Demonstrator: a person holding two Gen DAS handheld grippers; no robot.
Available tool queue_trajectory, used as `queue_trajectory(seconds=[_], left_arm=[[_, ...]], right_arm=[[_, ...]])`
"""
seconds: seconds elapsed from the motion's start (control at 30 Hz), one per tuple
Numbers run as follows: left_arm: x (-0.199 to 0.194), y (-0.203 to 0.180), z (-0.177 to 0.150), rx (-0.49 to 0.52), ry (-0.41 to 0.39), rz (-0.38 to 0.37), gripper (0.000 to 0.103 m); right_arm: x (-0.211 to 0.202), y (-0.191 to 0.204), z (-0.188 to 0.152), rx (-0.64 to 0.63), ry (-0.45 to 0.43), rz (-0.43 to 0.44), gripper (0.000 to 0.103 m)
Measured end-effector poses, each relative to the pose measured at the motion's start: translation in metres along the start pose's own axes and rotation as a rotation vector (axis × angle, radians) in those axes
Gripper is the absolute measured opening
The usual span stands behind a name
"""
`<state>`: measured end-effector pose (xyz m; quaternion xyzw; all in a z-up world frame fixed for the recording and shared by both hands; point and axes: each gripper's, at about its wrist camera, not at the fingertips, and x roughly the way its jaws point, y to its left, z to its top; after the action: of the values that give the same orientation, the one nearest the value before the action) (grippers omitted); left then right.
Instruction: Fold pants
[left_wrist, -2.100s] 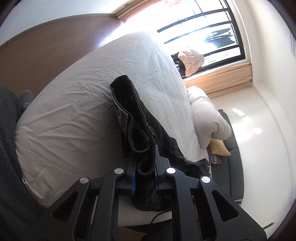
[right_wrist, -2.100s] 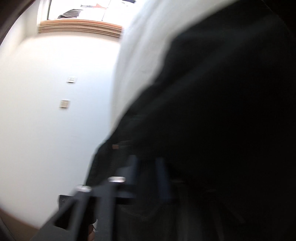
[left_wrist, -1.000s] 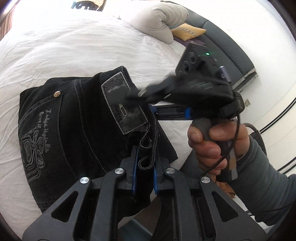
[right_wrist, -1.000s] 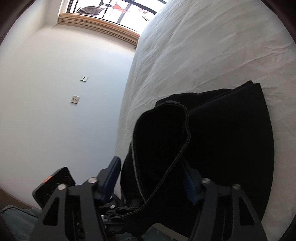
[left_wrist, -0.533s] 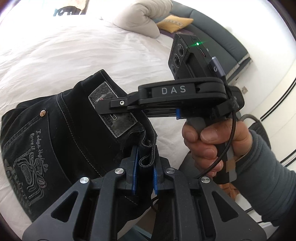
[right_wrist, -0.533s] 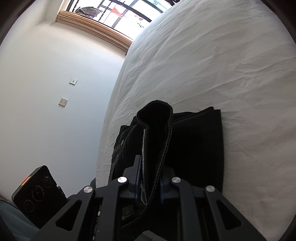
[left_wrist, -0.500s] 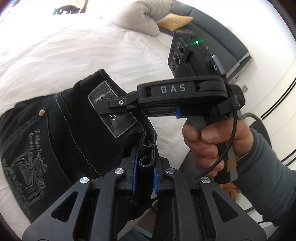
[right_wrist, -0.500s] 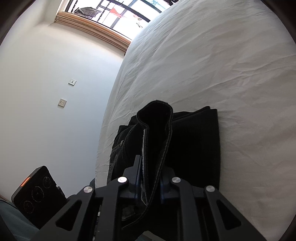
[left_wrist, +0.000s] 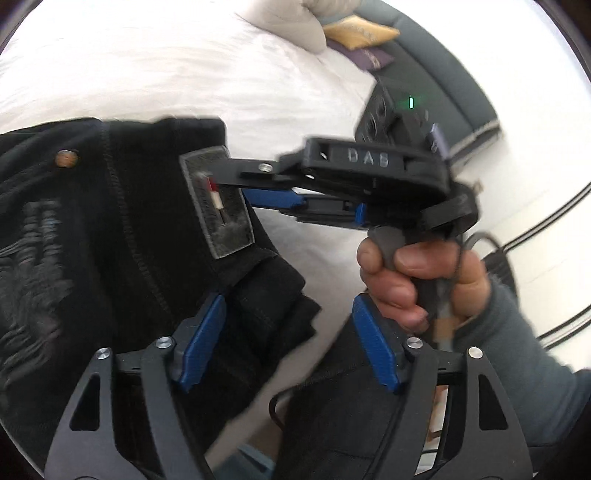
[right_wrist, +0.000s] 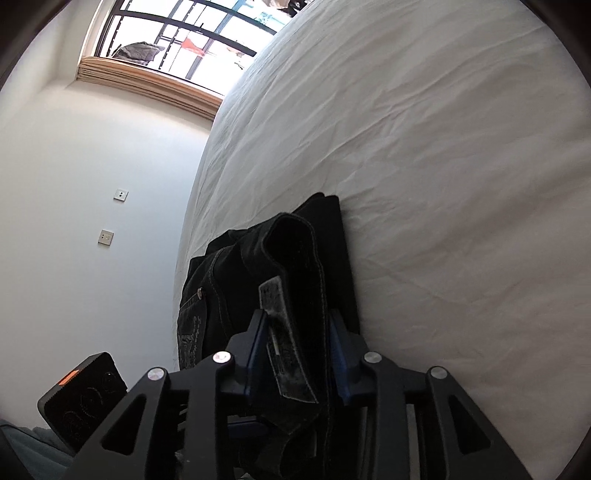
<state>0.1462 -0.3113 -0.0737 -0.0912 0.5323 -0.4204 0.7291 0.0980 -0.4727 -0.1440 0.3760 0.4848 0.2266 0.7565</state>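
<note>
Pants (left_wrist: 122, 236) are lying folded on the white bed (left_wrist: 155, 66), filling the left half of the left wrist view, black denim with a grey waistband patch (left_wrist: 218, 203) near the middle of the frame and a copper rivet (left_wrist: 65, 159) at upper left. Pocket embroidery at far left is too blurred to read.

Left hand-held gripper (left_wrist: 288, 343) sits at the bottom of that view with its blue pads spread wide apart. A folded corner of the pants lies between the pads, closer to the left one, but nothing is pinched.

Right hand-held gripper (left_wrist: 266, 184) comes in from the right of the same view, held by the right hand (left_wrist: 417, 280) in a grey-blue sleeve, with "DAS" on its body and a green light above. Its tip reaches over the patch.

In the right wrist view, the right hand-held gripper (right_wrist: 295, 350) is at bottom centre and its blue pads are part-way open with the waistband standing up between them. The left pad looks to be against the patch; can't really tell if the right pad touches the cloth, so I wouldn't call it a firm clamp. The pants (right_wrist: 314, 258) run up to mid-frame, bed sheet (right_wrist: 443, 147) all over the right side, white wall with two wall plates (right_wrist: 106, 237) on the left, window (right_wrist: 177, 33) at upper left.
</note>
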Motion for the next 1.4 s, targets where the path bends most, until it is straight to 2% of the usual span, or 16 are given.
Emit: queue_trajectory(seconds=[0.07,0.13,0.3,0.37,0.43,0.53,0.57,0.63,0.67,0.7,0.77,0.83,1.0,1.13,1.27,1.4], left_arm=[[-0.029,0.001,-0.001,0.02,-0.053,0.002,0.073],[-0.07,0.013,-0.001,0.011,-0.151,0.018,0.073],[-0.126,0.062,-0.009,-0.125,-0.271,0.051,0.073],[-0.13,0.085,-0.016,-0.177,-0.275,0.081,0.073],[-0.12,0.097,-0.024,-0.198,-0.248,0.093,0.073],[-0.096,0.123,-0.032,-0.216,-0.159,0.127,0.073],[-0.089,0.131,-0.034,-0.226,-0.147,0.143,0.073],[-0.094,0.134,-0.034,-0.224,-0.157,0.133,0.073],[-0.099,0.132,-0.033,-0.226,-0.152,0.131,0.073],[-0.104,0.132,-0.03,-0.229,-0.16,0.124,0.073],[-0.128,0.127,-0.029,-0.213,-0.227,0.119,0.073],[-0.147,0.128,-0.031,-0.195,-0.273,0.178,0.073],[-0.166,0.158,-0.047,-0.304,-0.264,0.262,0.073],[-0.157,0.182,-0.063,-0.397,-0.164,0.224,0.073],[-0.129,0.176,-0.066,-0.351,-0.074,0.199,0.073],[-0.118,0.169,-0.065,-0.305,-0.044,0.236,0.073]], right_arm=[[-0.011,0.005,0.001,0.004,-0.027,-0.058,0.051],[-0.025,0.017,0.001,-0.008,-0.056,-0.133,0.051],[-0.041,0.07,-0.012,-0.131,-0.085,0.009,0.051],[-0.032,0.091,-0.022,-0.176,-0.054,0.092,0.051],[-0.013,0.098,-0.034,-0.197,0.004,0.103,0.051],[0.019,0.064,-0.053,-0.108,0.092,-0.023,0.059],[0.025,0.048,-0.058,-0.078,0.1,-0.048,0.038],[0.015,0.022,-0.061,-0.003,0.035,-0.009,0.012],[0.01,0.016,-0.061,0.042,0.033,-0.005,0.012],[0.004,0.018,-0.06,0.057,0.028,-0.008,0.015],[-0.01,0.037,-0.056,-0.02,-0.003,-0.057,0.059],[-0.031,0.051,-0.049,-0.073,-0.067,-0.04,0.076],[-0.049,0.054,-0.028,-0.135,-0.094,-0.118,0.077],[-0.026,0.037,-0.022,-0.11,-0.025,-0.172,0.077],[-0.005,0.027,-0.025,-0.106,0.038,-0.181,0.077],[0.006,0.035,-0.021,-0.125,0.056,-0.181,0.07]])
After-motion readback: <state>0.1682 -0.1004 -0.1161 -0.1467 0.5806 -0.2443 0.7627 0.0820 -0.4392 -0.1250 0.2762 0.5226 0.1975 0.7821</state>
